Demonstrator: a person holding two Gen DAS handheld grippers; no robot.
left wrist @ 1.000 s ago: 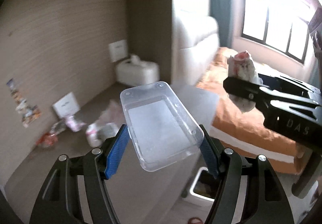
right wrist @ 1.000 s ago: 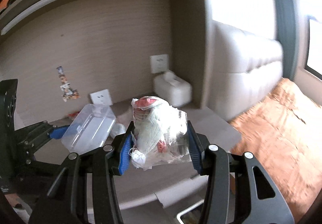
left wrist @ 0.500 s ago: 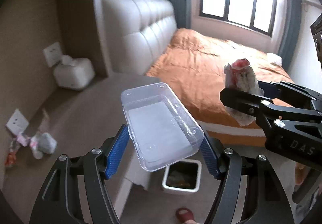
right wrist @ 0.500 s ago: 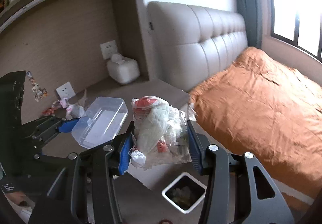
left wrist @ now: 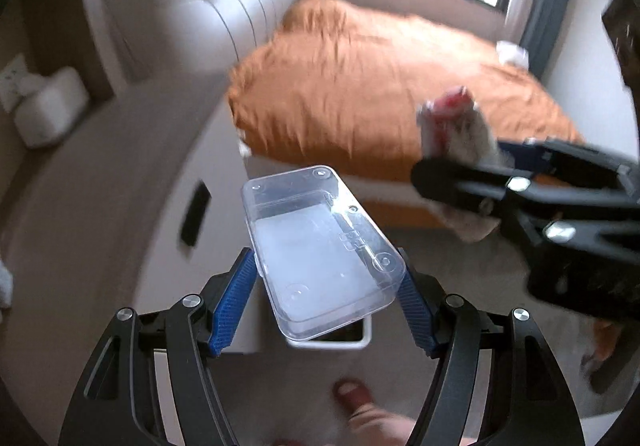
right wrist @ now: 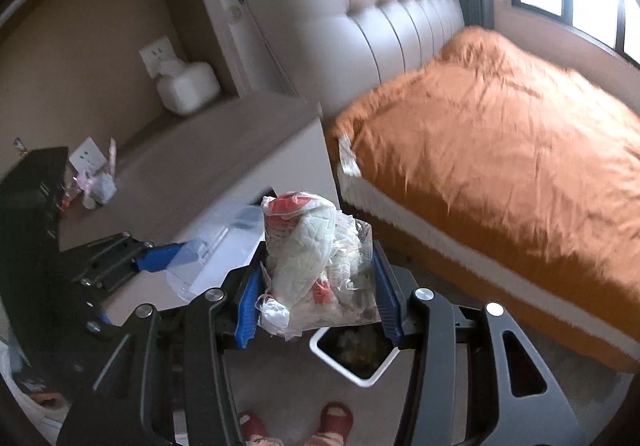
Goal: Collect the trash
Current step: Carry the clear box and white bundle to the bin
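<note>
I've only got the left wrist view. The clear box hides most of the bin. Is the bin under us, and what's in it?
Observer: Yes. In the right wrist view the white bin sits open on the floor just below the right tool, with dark trash already inside.
Operator: The bundle in the right tool is blurred for me. Is it gripped properly?
Observer: The bag of trash is squeezed between both blue pads, standing upright above them.
Operator: Anything left on the desk?
Observer: A small pile of wrappers remains by the wall socket.
</note>
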